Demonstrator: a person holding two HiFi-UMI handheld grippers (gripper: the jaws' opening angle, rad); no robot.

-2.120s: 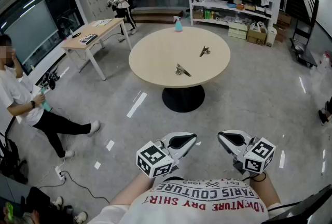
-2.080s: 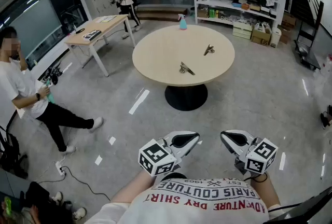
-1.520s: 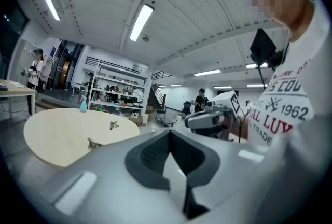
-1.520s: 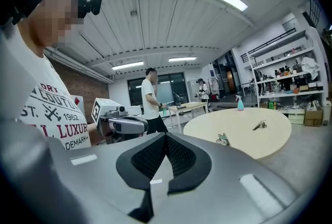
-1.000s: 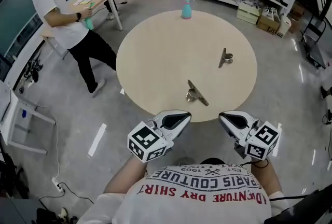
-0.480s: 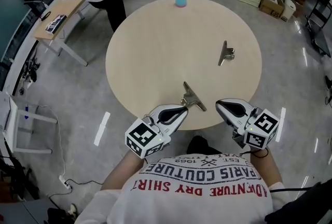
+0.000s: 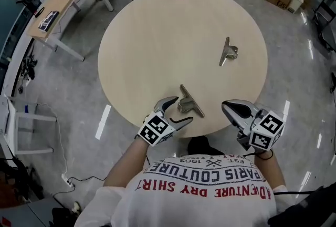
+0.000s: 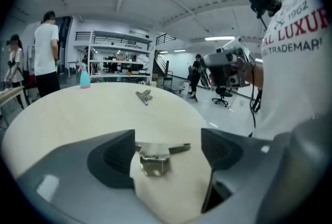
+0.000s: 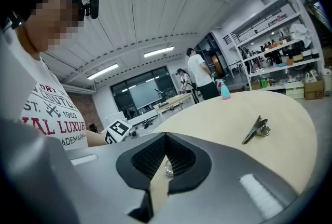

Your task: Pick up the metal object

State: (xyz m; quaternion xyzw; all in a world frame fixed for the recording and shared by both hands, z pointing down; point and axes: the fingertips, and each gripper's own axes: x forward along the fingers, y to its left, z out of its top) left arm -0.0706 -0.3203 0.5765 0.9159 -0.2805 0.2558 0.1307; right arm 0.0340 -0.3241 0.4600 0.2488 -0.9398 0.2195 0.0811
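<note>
Bearing metal object [image 7: 189,101], round beige table [image 7: 152,31], glossy grey floor [image 7: 63,89], shelving [image 9: 280,44]

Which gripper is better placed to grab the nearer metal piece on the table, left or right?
Left. The left gripper is opening its jaws with the nearer metal piece between them. The right gripper has its jaws together, off to one side.

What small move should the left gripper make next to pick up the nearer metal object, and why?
Probably ease the left gripper a little further forward. Its fingers are opening, and the nearer metal object lies on the table between them, only at their tips and not yet clamped.
</note>
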